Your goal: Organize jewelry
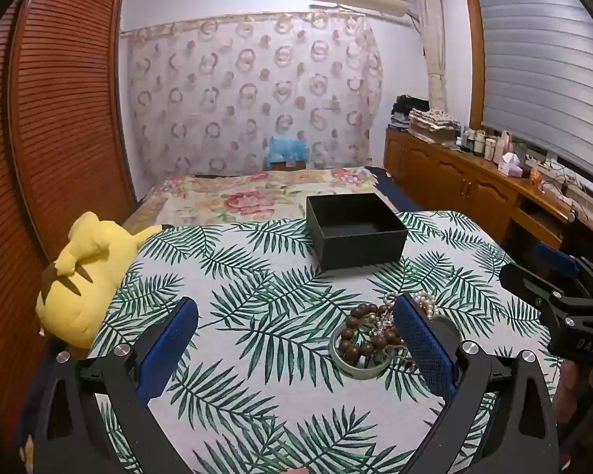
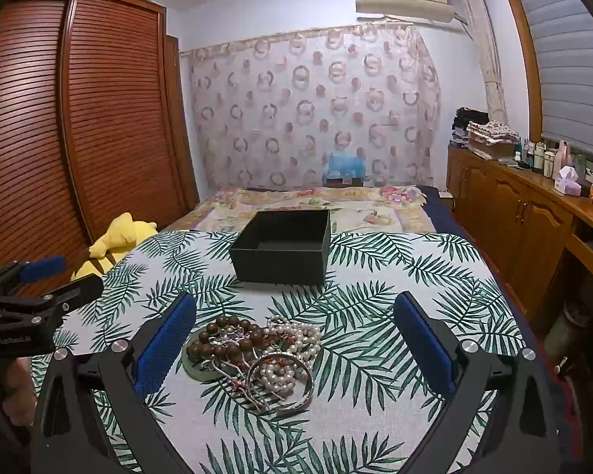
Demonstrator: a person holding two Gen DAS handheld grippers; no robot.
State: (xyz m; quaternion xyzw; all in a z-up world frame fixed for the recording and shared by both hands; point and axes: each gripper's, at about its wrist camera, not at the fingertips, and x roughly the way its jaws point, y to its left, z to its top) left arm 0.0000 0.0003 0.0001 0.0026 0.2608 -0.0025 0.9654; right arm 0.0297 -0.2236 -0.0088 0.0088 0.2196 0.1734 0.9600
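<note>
A tangle of jewelry [image 2: 253, 351] lies on the palm-leaf cloth [image 2: 375, 355]: a brown wooden bead bracelet [image 2: 225, 337], white pearl strands [image 2: 296, 333], a silver bangle [image 2: 280, 379] and a pale green bangle [image 1: 355, 363]. Behind it stands an open black box [image 2: 282, 247], empty inside. My right gripper [image 2: 294, 341] is open above the cloth, the pile just inside its left finger. My left gripper [image 1: 296, 339] is open too; its right finger hides part of the pile [image 1: 375, 328]. Each gripper shows at the edge of the other's view.
A yellow plush toy [image 1: 83, 276] lies at the cloth's left edge. A slatted wooden wardrobe [image 2: 99, 118] stands on the left. Wooden cabinets [image 2: 514, 213] with bottles and a tissue box line the right wall. A floral bedspread [image 1: 257, 193] lies beyond the box.
</note>
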